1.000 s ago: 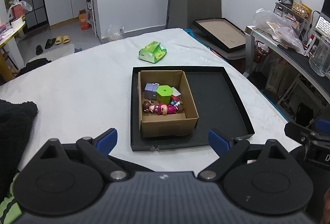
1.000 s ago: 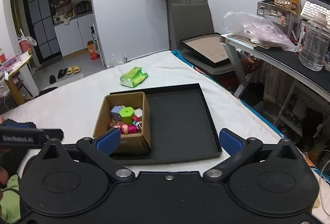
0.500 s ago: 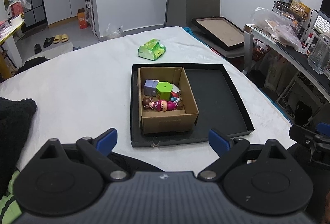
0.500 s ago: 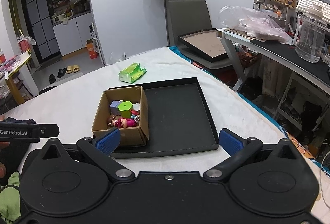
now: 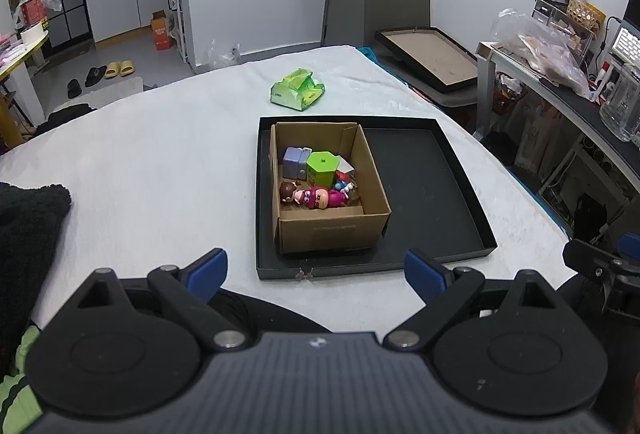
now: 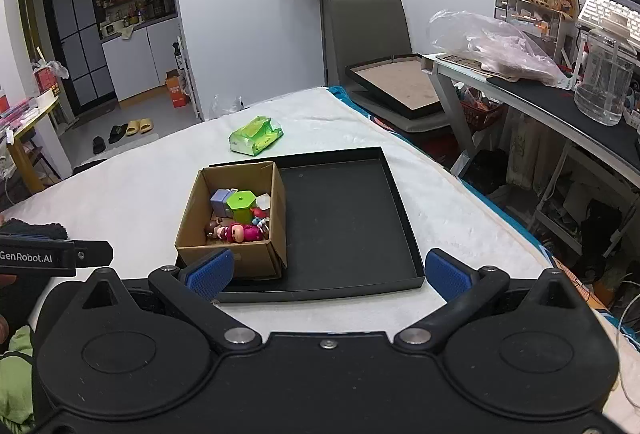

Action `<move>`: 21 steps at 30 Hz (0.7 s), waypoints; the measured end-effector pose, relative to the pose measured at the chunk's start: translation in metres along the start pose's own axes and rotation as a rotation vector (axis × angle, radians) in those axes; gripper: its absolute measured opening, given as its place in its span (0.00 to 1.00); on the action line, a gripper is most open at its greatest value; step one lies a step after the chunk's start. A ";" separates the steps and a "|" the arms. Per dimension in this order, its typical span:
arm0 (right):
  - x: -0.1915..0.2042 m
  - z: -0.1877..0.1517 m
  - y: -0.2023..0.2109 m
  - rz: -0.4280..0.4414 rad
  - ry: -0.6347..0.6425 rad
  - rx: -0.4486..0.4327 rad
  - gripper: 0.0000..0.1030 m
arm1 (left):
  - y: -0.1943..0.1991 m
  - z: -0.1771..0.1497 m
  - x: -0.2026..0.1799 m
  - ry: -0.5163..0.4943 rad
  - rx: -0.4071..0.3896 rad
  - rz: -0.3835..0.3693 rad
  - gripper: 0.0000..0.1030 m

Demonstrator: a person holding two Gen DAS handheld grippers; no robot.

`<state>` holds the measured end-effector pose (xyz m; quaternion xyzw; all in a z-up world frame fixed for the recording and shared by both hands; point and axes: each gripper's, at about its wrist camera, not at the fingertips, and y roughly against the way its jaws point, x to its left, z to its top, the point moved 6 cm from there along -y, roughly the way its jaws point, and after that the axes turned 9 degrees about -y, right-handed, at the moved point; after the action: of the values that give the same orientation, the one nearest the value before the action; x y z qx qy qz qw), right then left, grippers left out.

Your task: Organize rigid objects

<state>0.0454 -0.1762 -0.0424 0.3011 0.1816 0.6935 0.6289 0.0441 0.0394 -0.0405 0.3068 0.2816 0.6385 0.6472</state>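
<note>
Now, starting at your far left, a black fleecy cloth (image 5: pixel 28 230) lies on the white tabletop (image 5: pixel 160 162), off to the left of your left gripper (image 5: pixel 316 270). That gripper hangs back at the near edge with its blue-padded fingers (image 5: pixel 208 268) spread wide and nothing between them.

Straight ahead of it sits the black tray (image 5: pixel 420 186), and the cardboard box (image 5: pixel 332 230) stands inside the tray's left half, its left wall close to the tray's left rim. In the box, nearest you, a pink doll figure (image 5: pixel 316 196) lies on its side along the front wall. Behind it stand a lilac cube toy (image 5: pixel 295 162) on the left and a green hexagonal container (image 5: pixel 323 168) just beside it on the right; a white-and-red piece (image 5: pixel 345 167) is wedged at the right wall, with small red and blue bits below it that are too small to name. The tray's right half shows only its bare black floor.

Beyond the tray, farther from you, a green tissue pack (image 5: pixel 298 92) rests alone on the cloth.

Your right gripper (image 6: pixel 328 274) hovers at the near rim of the tray, its fingers likewise spread apart and empty; its left pad (image 6: pixel 210 274) overlaps the box's front right corner in view, though contact cannot be judged.
</note>
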 end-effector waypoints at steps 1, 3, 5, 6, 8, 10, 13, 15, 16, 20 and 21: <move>0.000 0.000 0.000 0.001 0.000 0.000 1.00 | 0.000 0.000 0.000 0.000 -0.001 0.000 0.92; 0.001 0.000 0.001 0.002 0.003 0.000 1.00 | 0.000 0.000 0.000 0.000 -0.002 -0.002 0.92; 0.002 0.000 0.001 0.003 0.005 -0.001 1.00 | 0.000 0.000 0.001 -0.001 -0.003 -0.002 0.92; 0.002 0.001 0.001 0.003 0.006 -0.002 1.00 | 0.000 0.000 0.001 -0.001 -0.005 -0.003 0.92; 0.002 0.001 0.001 0.001 0.004 -0.002 1.00 | 0.000 0.000 0.002 0.001 -0.009 -0.004 0.92; 0.001 0.001 0.000 -0.002 0.003 -0.001 1.00 | 0.001 0.000 0.002 0.002 -0.010 -0.004 0.92; 0.000 0.001 0.000 -0.002 0.000 0.001 1.00 | 0.001 0.000 0.002 0.004 -0.010 -0.005 0.92; 0.000 0.001 0.000 -0.003 0.000 0.002 1.00 | 0.001 0.000 0.002 0.005 -0.009 -0.005 0.92; 0.000 0.001 0.000 -0.003 -0.001 0.003 1.00 | 0.002 -0.001 0.002 0.004 -0.010 -0.004 0.92; 0.001 0.001 0.000 -0.001 0.004 0.002 1.00 | 0.002 -0.001 0.002 0.004 -0.010 -0.004 0.92; 0.001 0.001 0.000 -0.001 0.005 0.001 1.00 | 0.002 -0.001 0.002 0.003 -0.010 -0.003 0.92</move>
<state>0.0462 -0.1755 -0.0416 0.2998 0.1837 0.6938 0.6285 0.0422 0.0413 -0.0399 0.3020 0.2801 0.6394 0.6492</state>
